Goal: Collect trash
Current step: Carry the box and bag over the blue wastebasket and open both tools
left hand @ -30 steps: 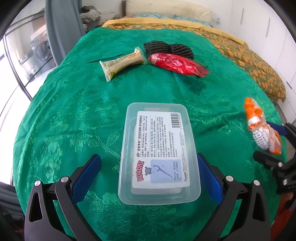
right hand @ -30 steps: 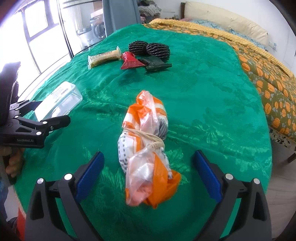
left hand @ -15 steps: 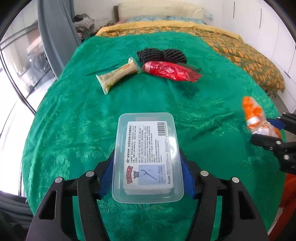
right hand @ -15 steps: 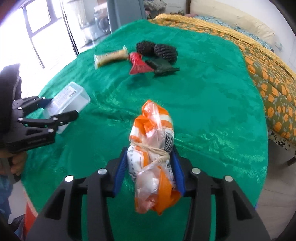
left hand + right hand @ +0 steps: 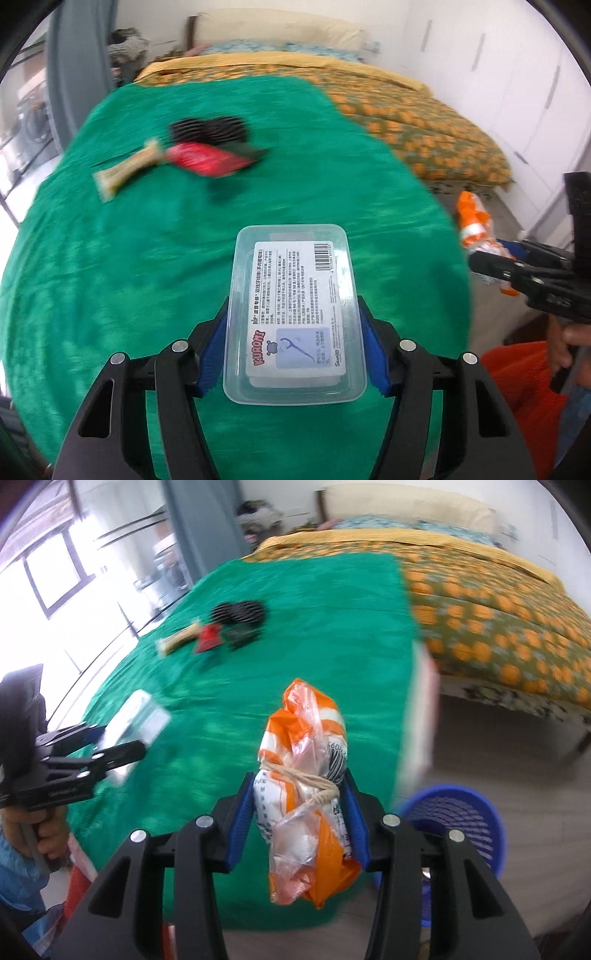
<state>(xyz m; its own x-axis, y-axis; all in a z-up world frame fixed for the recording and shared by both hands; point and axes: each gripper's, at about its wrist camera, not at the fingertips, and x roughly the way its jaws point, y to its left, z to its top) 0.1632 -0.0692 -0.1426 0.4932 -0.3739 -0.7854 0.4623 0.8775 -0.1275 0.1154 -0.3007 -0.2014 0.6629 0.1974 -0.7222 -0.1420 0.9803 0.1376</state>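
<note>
Tied plastic bag (image 5: pixel 308 794) is clamped in the right hand-held gripper (image 5: pixel 300 814), clear box (image 5: pixel 293 314) in the left hand-held gripper (image 5: pixel 293 347), both angled downward.

A home bedroom: a bed (image 5: pixel 424 122) under an orange-patterned quilt with a cream pillow (image 5: pixel 280 31) stands against the far wall, white wardrobe doors (image 5: pixel 517 92) line one side, and a grey curtain (image 5: pixel 199 528) hangs beside a large window (image 5: pixel 55 565).
</note>
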